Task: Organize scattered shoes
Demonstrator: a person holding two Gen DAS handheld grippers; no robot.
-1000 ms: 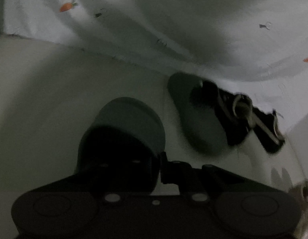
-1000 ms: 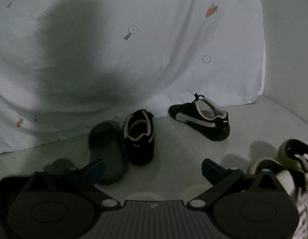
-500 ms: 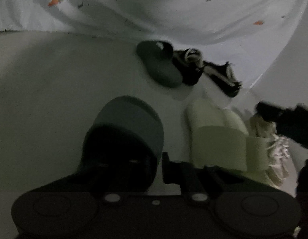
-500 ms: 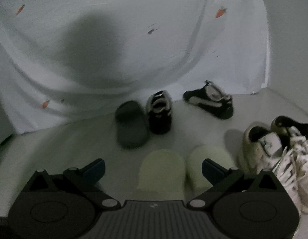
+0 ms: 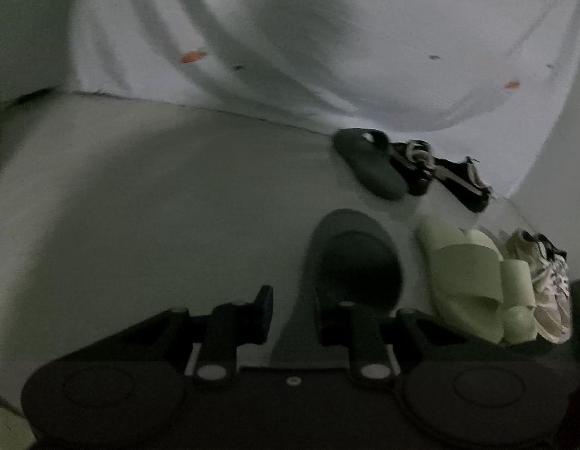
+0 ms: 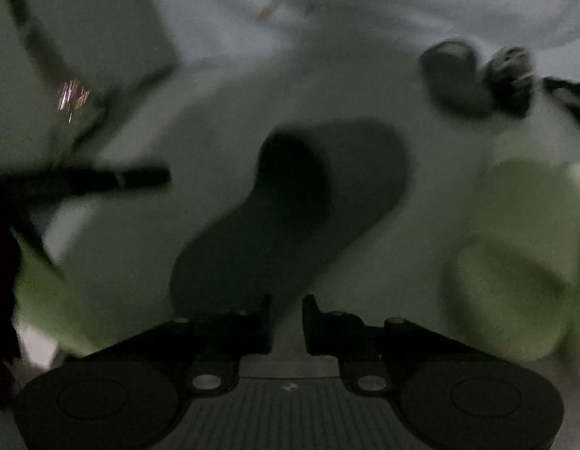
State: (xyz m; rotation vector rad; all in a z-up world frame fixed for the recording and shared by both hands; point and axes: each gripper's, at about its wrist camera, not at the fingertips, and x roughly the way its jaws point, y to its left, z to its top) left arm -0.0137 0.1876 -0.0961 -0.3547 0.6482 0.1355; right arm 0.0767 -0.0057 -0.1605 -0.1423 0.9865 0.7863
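Observation:
My left gripper point(image 5: 295, 309) is shut on the heel edge of a dark grey slide sandal point(image 5: 351, 262), held low over the floor. Its mate point(image 5: 368, 167) lies near the curtain beside two black sneakers point(image 5: 458, 180). Pale green slides point(image 5: 466, 277) and white sneakers point(image 5: 544, 292) lie to the right. My right gripper point(image 6: 286, 318) has its jaws close together with a narrow gap; the grey slide point(image 6: 290, 206) lies just ahead of them, and I cannot tell whether they touch it. The view is blurred.
A white curtain with carrot prints point(image 5: 327, 56) hangs along the back. The floor point(image 5: 140, 206) is pale. A dark stand-like frame point(image 6: 83, 180) is at the left of the right wrist view. The green slides also show at its right point(image 6: 514, 262).
The left gripper carried the grey slide back and right, beside the green slides. The right gripper narrowed from wide open and swung left and down toward the grey slide.

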